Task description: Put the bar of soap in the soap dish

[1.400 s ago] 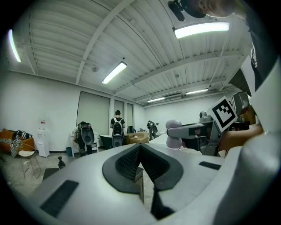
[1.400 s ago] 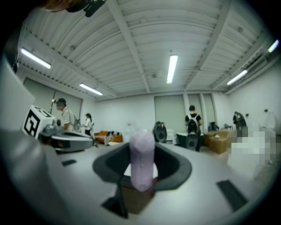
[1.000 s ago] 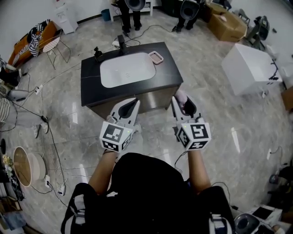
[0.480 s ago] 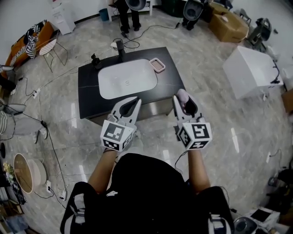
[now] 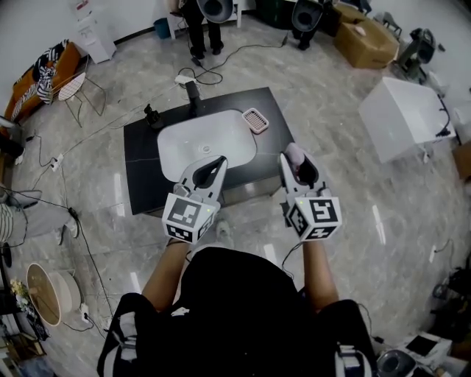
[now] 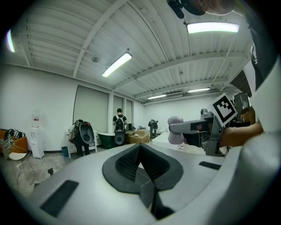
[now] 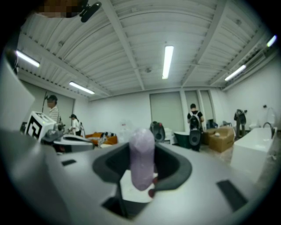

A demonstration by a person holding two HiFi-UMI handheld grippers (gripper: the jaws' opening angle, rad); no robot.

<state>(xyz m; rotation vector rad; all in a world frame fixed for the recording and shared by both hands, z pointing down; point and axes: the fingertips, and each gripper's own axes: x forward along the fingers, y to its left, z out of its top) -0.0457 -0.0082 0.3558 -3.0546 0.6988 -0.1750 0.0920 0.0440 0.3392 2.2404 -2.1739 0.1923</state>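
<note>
In the head view a pale lilac bar of soap (image 5: 294,154) stands between the jaws of my right gripper (image 5: 296,163), which is shut on it. The right gripper view shows the same soap (image 7: 142,156) upright between the dark pads. My left gripper (image 5: 215,166) is shut and holds nothing; its jaws meet in the left gripper view (image 6: 139,159). A pink ribbed soap dish (image 5: 255,120) lies on the black counter (image 5: 141,158), right of the white basin (image 5: 206,141). Both grippers hover over the counter's near edge, short of the dish.
A black faucet (image 5: 193,96) stands behind the basin, a small dark object (image 5: 152,115) at the counter's back left. A white box (image 5: 406,118) and cardboard boxes (image 5: 366,38) sit on the floor to the right. Cables cross the floor; a person (image 5: 202,18) stands beyond.
The counter has come nearer in the head view: the person has stepped towards it, and both grippers now reach over its front edge. The jaws are unchanged.
</note>
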